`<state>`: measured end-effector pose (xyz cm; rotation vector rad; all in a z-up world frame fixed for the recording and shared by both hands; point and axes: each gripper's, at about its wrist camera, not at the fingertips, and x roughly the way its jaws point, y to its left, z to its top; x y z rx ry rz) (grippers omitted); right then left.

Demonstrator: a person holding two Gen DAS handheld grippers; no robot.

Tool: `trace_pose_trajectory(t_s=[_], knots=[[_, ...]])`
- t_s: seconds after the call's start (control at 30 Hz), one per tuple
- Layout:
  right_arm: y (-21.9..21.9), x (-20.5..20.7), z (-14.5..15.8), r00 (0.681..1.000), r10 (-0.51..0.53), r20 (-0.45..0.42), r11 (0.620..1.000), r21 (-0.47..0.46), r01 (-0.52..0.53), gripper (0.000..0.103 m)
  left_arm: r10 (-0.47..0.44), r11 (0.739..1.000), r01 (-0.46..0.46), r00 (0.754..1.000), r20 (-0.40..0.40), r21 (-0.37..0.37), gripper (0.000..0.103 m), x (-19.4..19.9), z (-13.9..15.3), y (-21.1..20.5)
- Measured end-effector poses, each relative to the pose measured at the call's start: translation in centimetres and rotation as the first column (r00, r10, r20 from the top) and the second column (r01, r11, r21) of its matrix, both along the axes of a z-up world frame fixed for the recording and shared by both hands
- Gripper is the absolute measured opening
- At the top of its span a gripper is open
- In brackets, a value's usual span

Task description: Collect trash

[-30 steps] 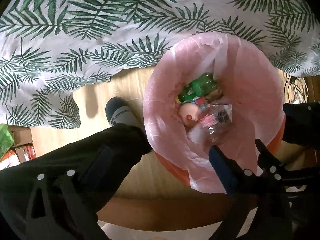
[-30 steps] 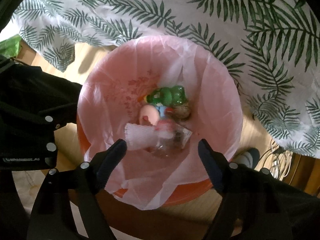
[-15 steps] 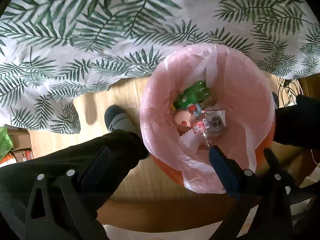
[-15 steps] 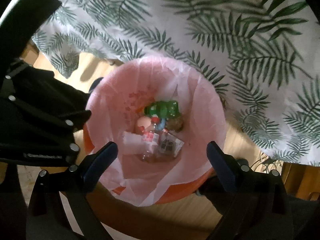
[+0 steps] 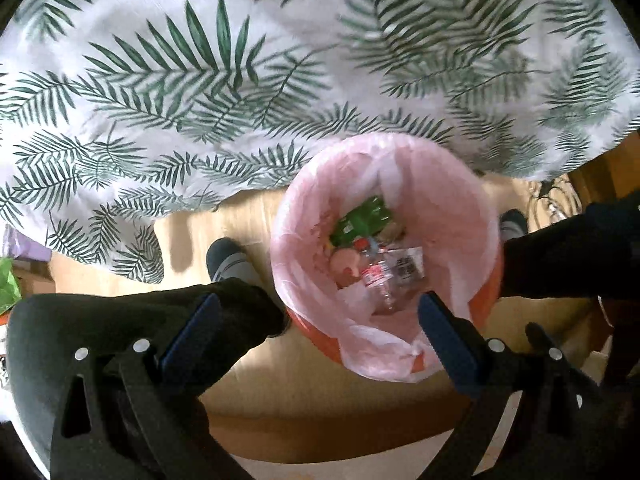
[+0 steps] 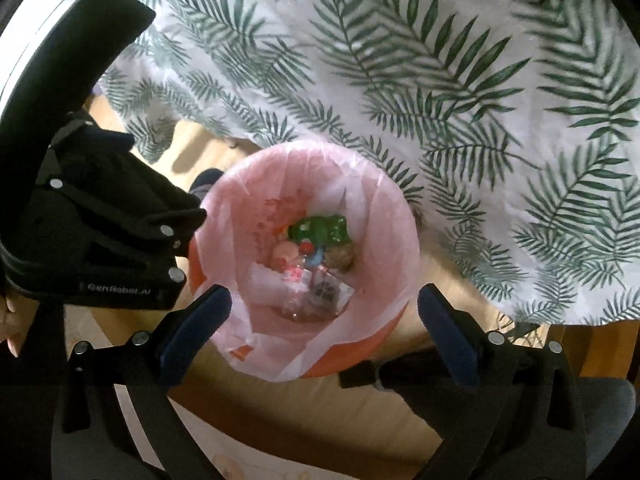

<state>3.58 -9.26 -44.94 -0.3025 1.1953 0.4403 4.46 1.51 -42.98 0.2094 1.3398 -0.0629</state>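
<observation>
We see a thin, crinkled pink plastic liner, faintly translucent and softly shiny, draped over the rim of a smooth orange plastic bin. Inside lie a glossy green plastic bottle, a clear plastic bottle with a printed label, and a shiny clear wrapper. The cloth over the table is matt woven fabric, white with green fern print, hanging in soft folds. The floor looks like pale, smooth wood. Each claw, left and right, is matt black plastic with blue pads and small bright metal screws. The person's trousers are dark matt cloth.
</observation>
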Motion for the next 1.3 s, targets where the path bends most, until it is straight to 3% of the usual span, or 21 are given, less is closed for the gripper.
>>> trace_pose_trajectory(t_s=[0.27, 1.3], knots=[[-1.4, -2.4, 2.9, 0.997, -0.021, 0.075, 0.998, 0.053, 0.017, 0.097, -0.072, 0.997, 0.073, 0.994, 0.082, -0.016, 0.098, -2.2, 1.9, -0.8], [-1.4, -3.1, 2.7, 0.998, -0.026, 0.055, 0.999, 0.048, 0.023, 0.097, -0.062, 0.998, 0.062, 0.996, 0.068, -0.006, 0.098, -2.7, 1.4, -0.3]])
